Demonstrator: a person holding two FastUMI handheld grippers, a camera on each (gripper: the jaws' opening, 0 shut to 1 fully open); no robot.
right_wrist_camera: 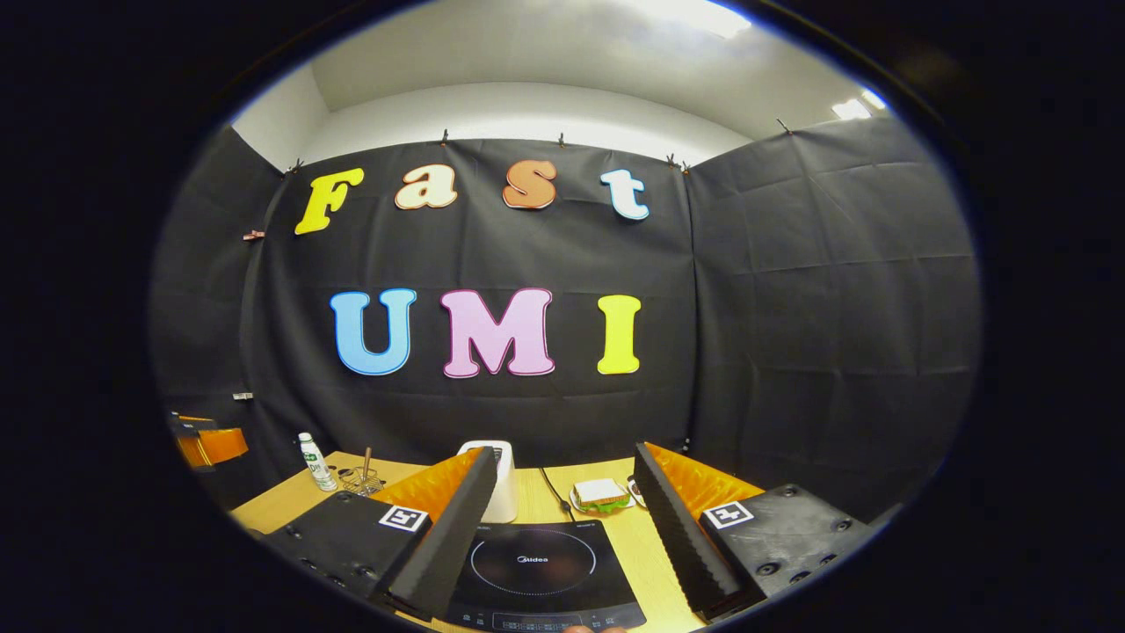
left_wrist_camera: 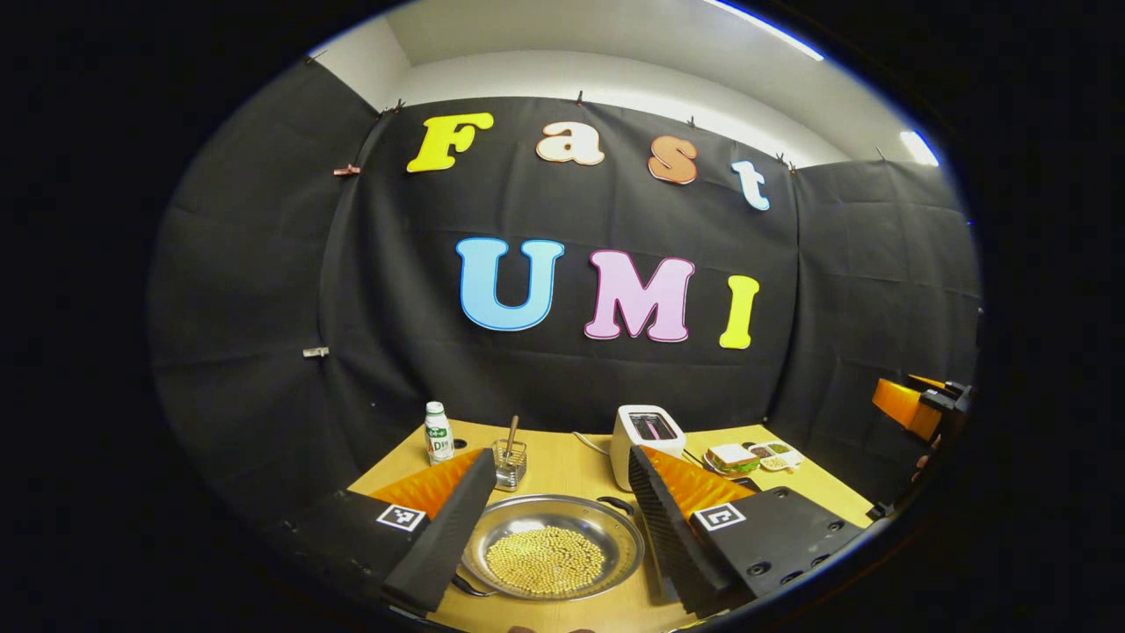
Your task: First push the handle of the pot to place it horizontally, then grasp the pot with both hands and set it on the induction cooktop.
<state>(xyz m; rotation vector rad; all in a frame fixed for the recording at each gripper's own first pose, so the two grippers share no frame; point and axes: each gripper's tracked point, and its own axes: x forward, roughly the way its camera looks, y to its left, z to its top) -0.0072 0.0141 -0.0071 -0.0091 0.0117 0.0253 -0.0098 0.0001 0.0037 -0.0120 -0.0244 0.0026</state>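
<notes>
In the left gripper view a shallow steel pot (left_wrist_camera: 554,545) holding yellow beans rests on the wooden table, one black handle (left_wrist_camera: 615,504) at its far right and another at its near left. My left gripper (left_wrist_camera: 555,549) hangs open above and in front of it, fingers either side of the pot. In the right gripper view the black induction cooktop (right_wrist_camera: 545,571) lies on the table between the fingers of my right gripper (right_wrist_camera: 562,563), which is open and holds nothing. The right gripper's orange body (left_wrist_camera: 914,406) shows at the far right of the left gripper view.
A white toaster (left_wrist_camera: 644,440) stands behind the pot, with a sandwich plate (left_wrist_camera: 734,459) and a snack dish (left_wrist_camera: 778,454) to its right. A small bottle (left_wrist_camera: 438,432) and a glass with a stick (left_wrist_camera: 510,462) stand at the back left. The toaster's cable (right_wrist_camera: 554,492) runs behind the cooktop.
</notes>
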